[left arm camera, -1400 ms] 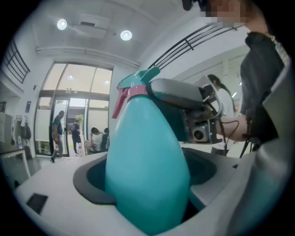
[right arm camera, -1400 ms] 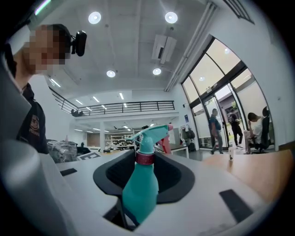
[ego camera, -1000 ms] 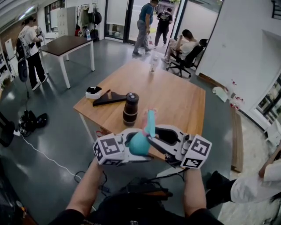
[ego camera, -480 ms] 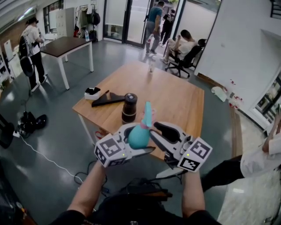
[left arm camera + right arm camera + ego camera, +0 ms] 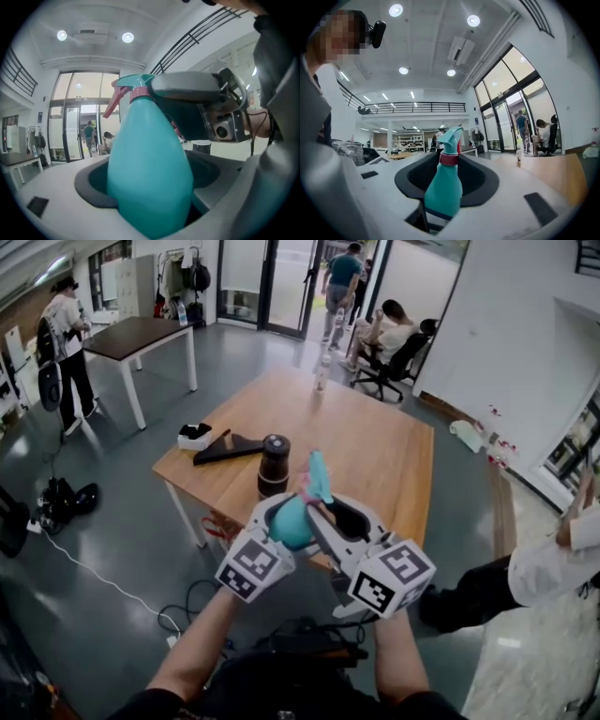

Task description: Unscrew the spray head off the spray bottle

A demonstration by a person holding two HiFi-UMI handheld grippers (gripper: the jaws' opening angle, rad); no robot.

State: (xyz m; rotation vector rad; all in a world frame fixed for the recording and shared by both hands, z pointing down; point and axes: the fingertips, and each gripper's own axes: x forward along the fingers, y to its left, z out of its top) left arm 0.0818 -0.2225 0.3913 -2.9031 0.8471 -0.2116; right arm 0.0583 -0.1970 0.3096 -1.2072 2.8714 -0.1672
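Just off the desk point(image 5: 375, 446) edge, left hand-held gripper point(image 5: 150, 178) is clamping the spray bottle point(image 5: 292, 521) by its belly; right hand-held gripper point(image 5: 443, 183) is clasping it near the spray head point(image 5: 320, 480). Likely risk: smooth body slipping, spinning with the head.

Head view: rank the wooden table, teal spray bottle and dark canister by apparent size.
Largest: wooden table.
Then: teal spray bottle and dark canister look alike; bottle is nearer the camera, so unranked.

Spray bottle point(image 5: 443, 187) — base hidden; far table item point(image 5: 322, 379) too small
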